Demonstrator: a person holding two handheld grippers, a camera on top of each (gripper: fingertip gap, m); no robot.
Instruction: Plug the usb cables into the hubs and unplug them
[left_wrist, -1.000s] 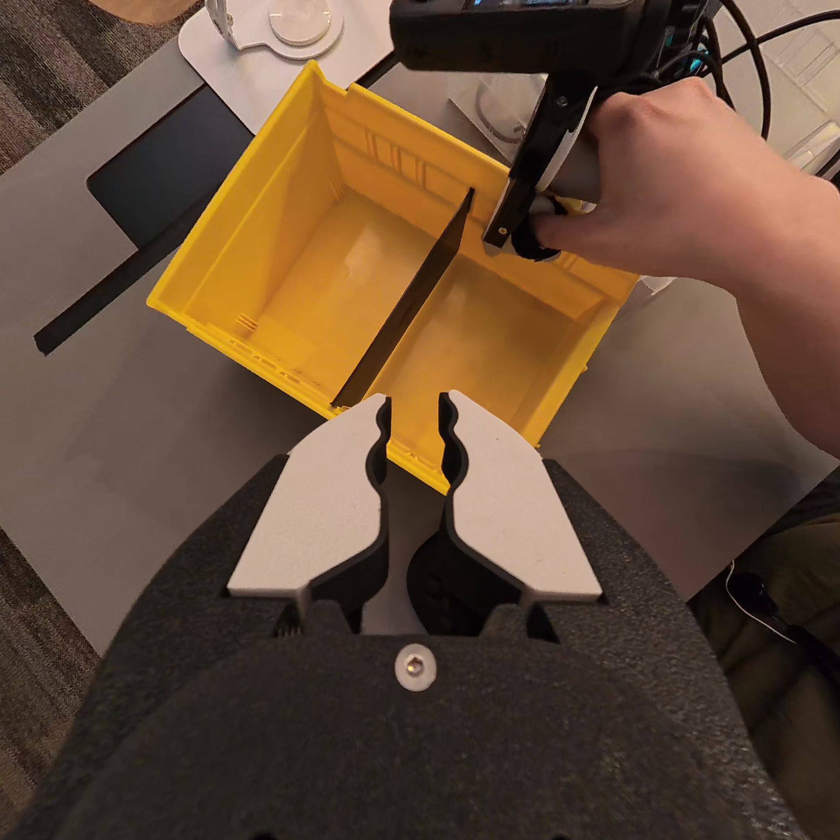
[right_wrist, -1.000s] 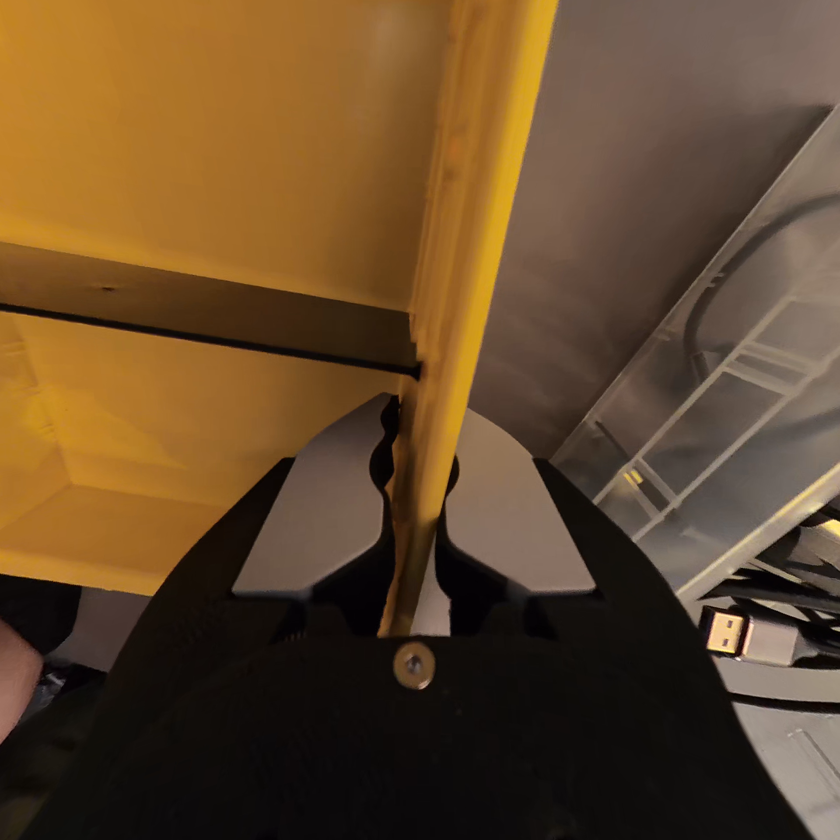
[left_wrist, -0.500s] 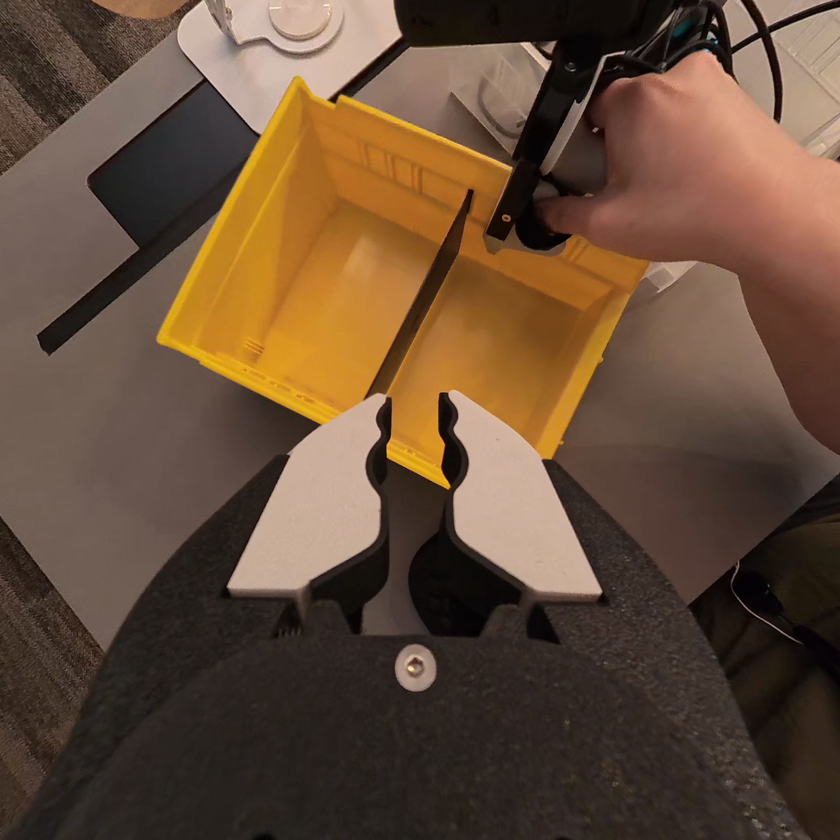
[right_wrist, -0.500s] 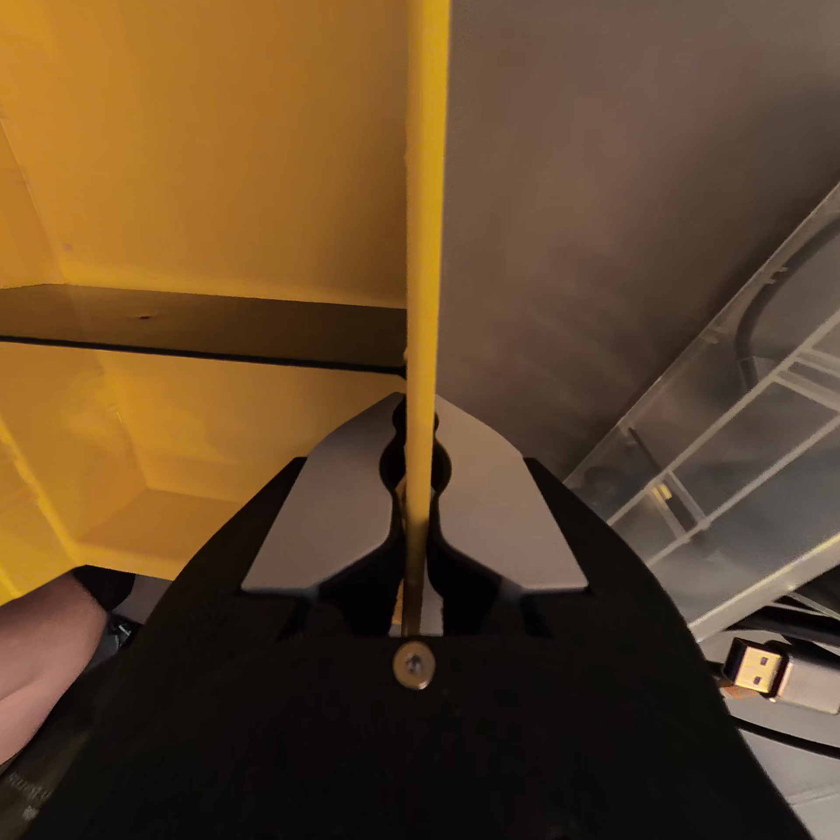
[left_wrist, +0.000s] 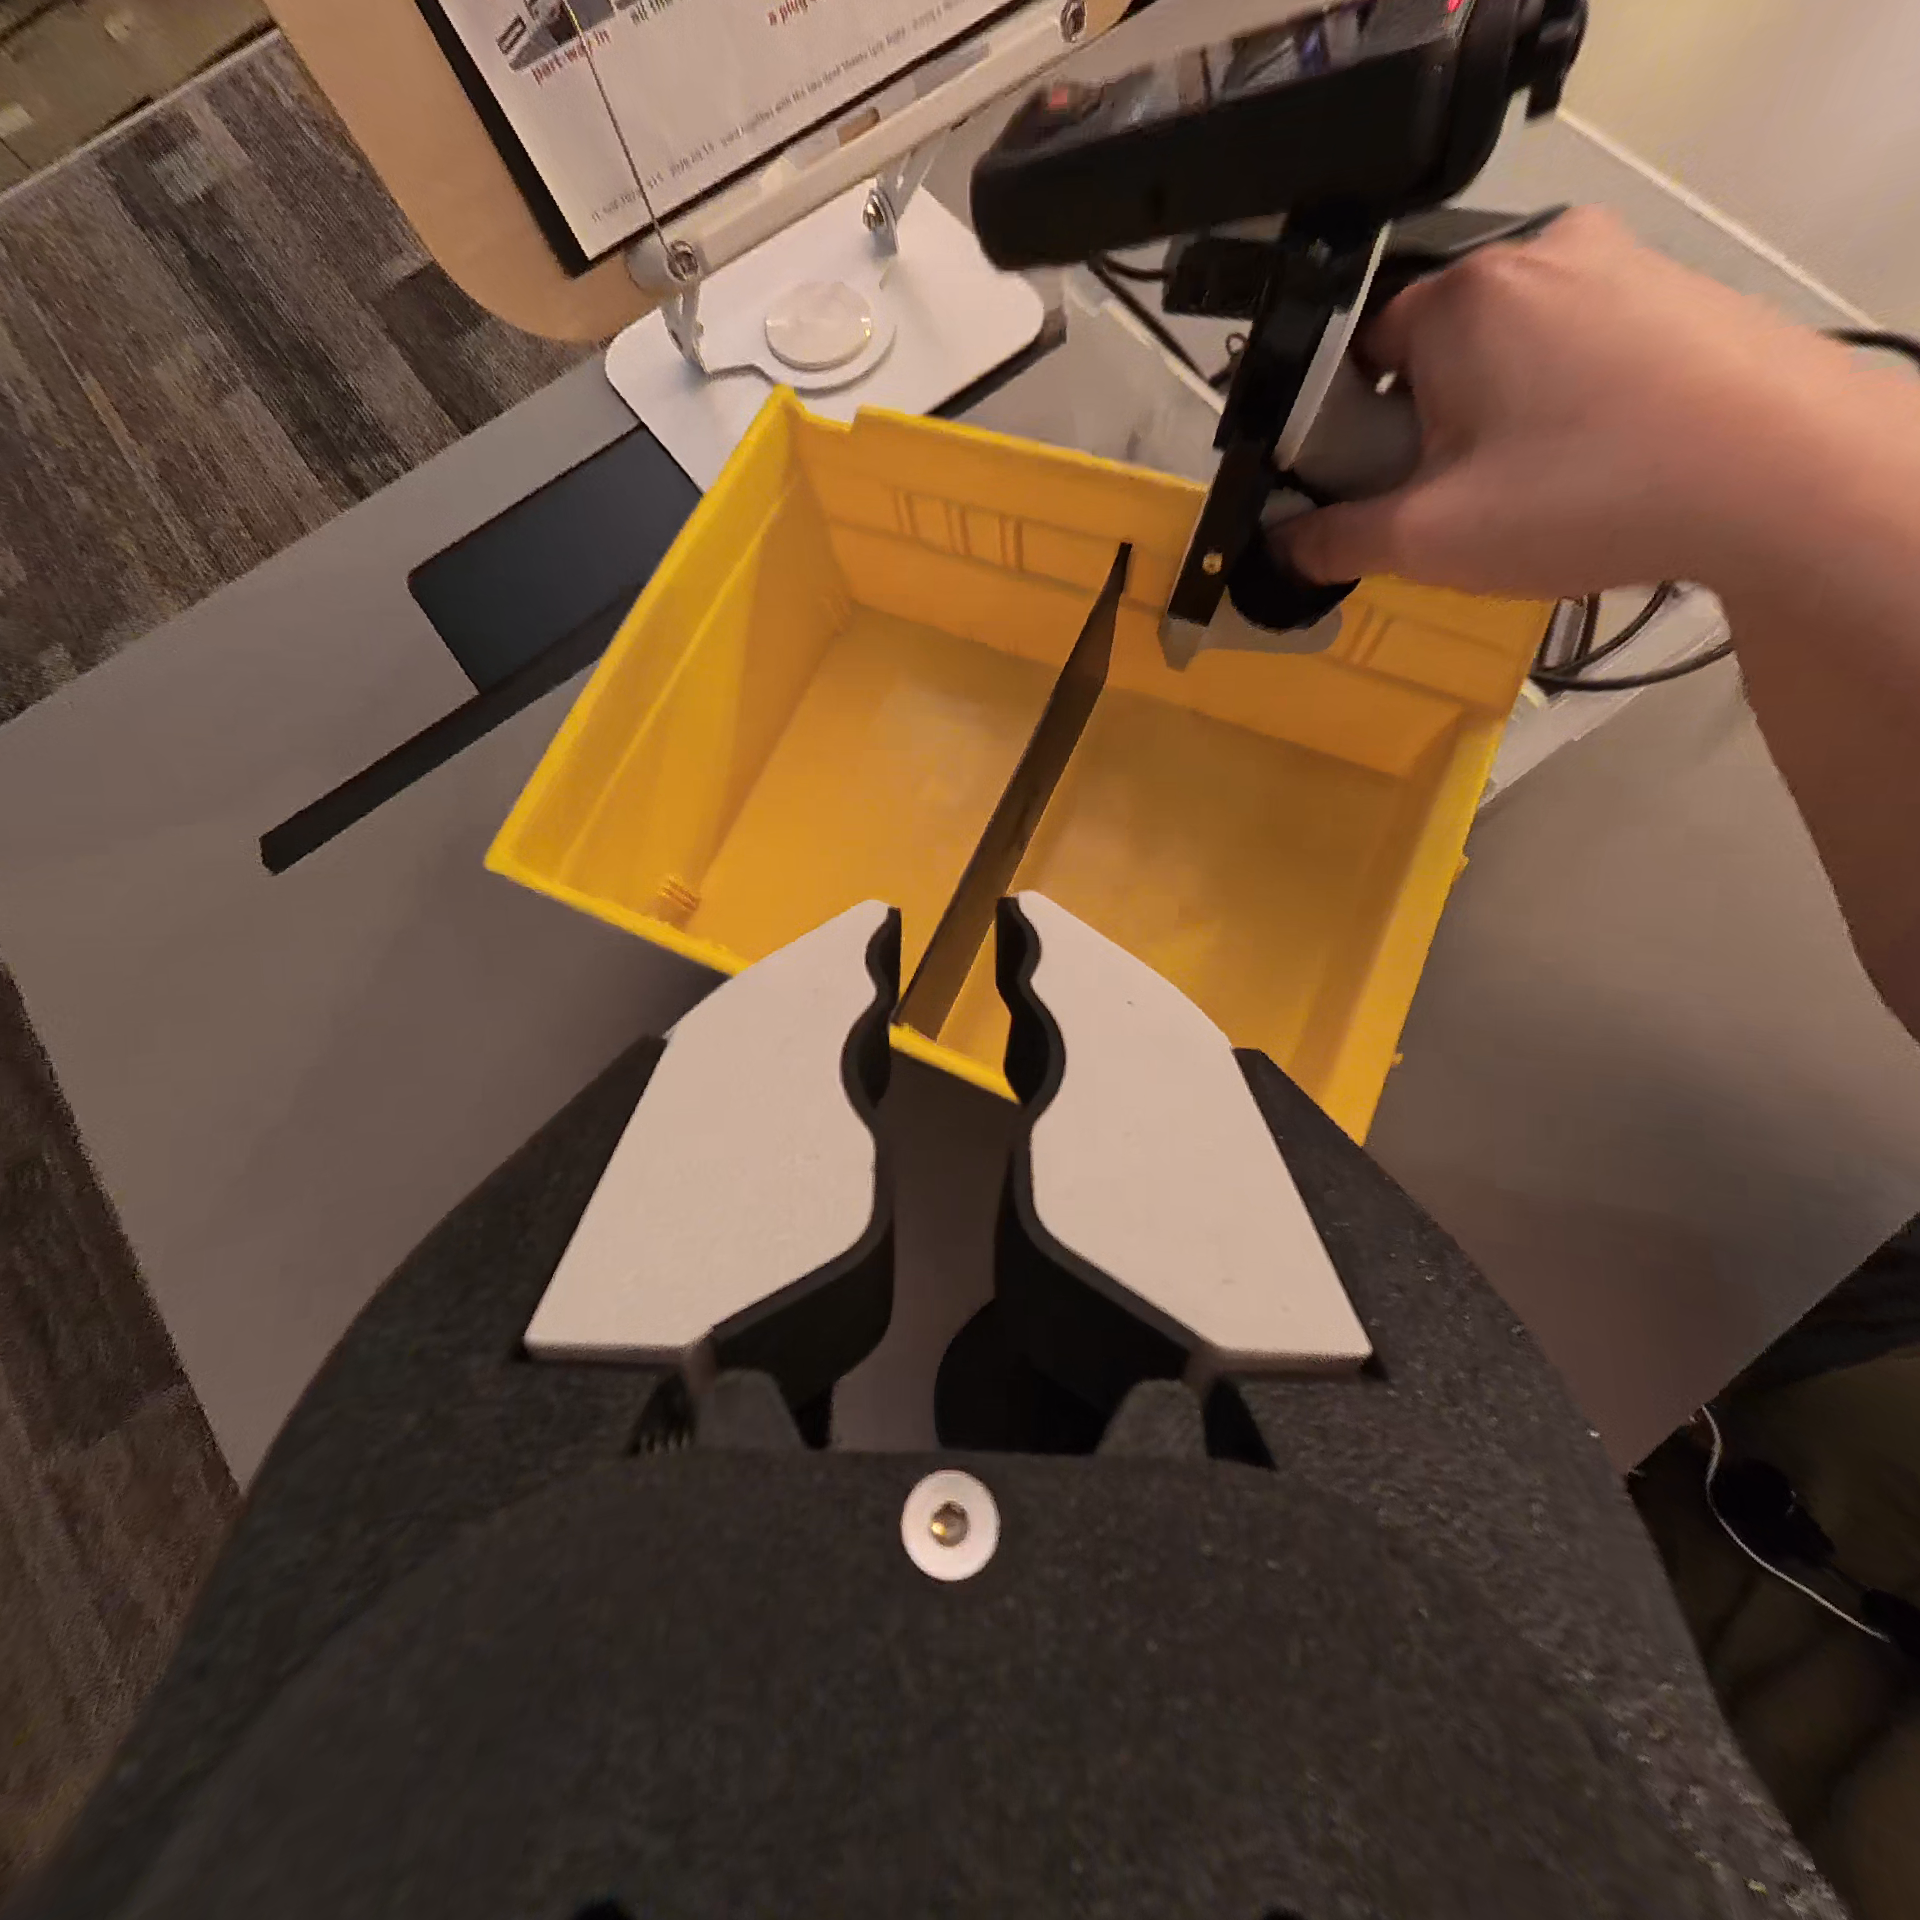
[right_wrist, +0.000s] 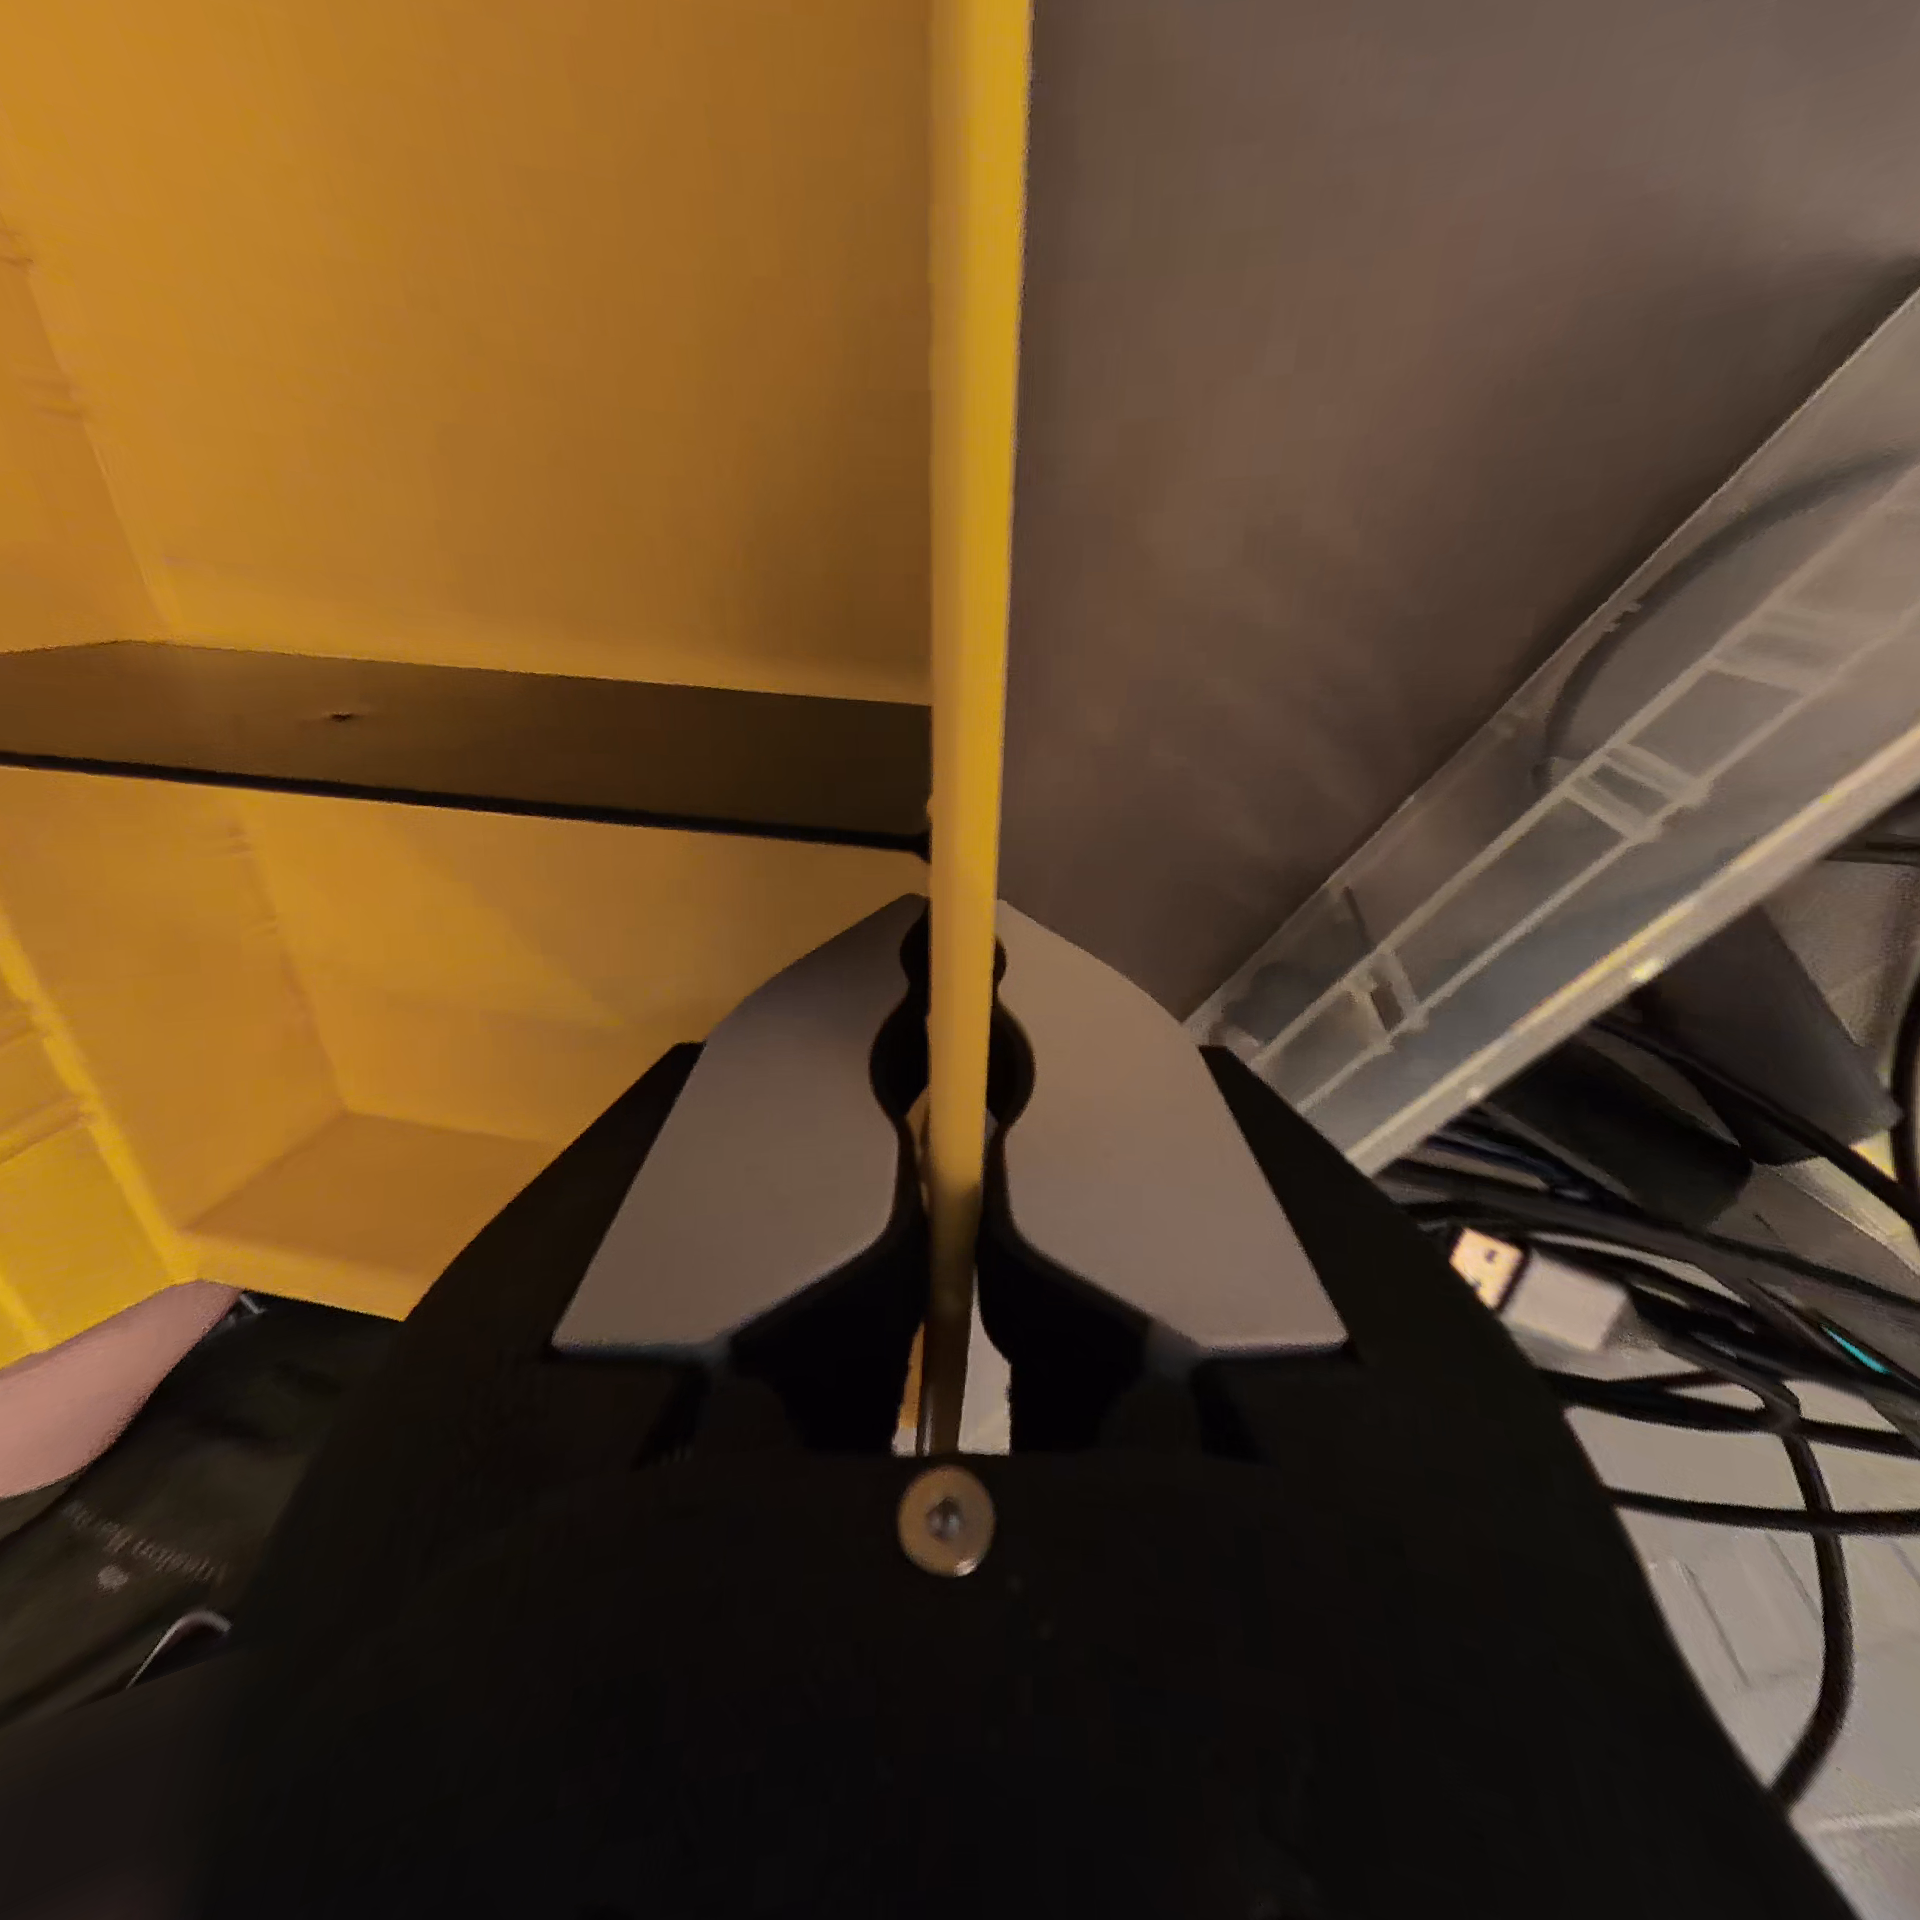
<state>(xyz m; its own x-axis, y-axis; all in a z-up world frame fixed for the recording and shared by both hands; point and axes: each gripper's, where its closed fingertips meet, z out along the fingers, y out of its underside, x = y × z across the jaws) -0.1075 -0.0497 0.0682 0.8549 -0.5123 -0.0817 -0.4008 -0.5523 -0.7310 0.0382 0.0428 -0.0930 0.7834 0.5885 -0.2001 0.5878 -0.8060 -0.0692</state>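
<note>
Right wrist view first: the right gripper (right_wrist: 951, 925) is clamped onto the thin far wall of the yellow bin (right_wrist: 520, 364), one grey finger inside the bin and the other outside, both pressed against the wall's edge, which runs straight up between them. The black divider (right_wrist: 416, 727) meets this wall just beyond the fingertips, splitting the bin into two compartments, both bare. Outside the bin on its right lies the grey table (right_wrist: 1351, 416), then a clear plastic tray (right_wrist: 1610, 810) set at a slant, and below that tray a tangle of black usb cables (right_wrist: 1714, 1382), one with its gold-coloured plug (right_wrist: 1486, 1273) lying loose and connected to nothing. No hub can be made out among them.

From the left wrist view, the left gripper (left_wrist: 943, 914) hovers just over the bin's (left_wrist: 644, 727) near rim with its jaws parted by a modest gap, holding nothing; the near end of the divider (left_wrist: 1039, 769) shows through that gap. At the bin's far wall the right gripper (left_wrist: 1205, 613) is seen from outside, gripped by a hand (left_wrist: 1558, 436). Beyond the bin stands a white stand base (left_wrist: 935, 270) carrying a printed board (left_wrist: 727, 94), and a dark pad (left_wrist: 540, 561) lies on the table (left_wrist: 260, 987) at the bin's left.
</note>
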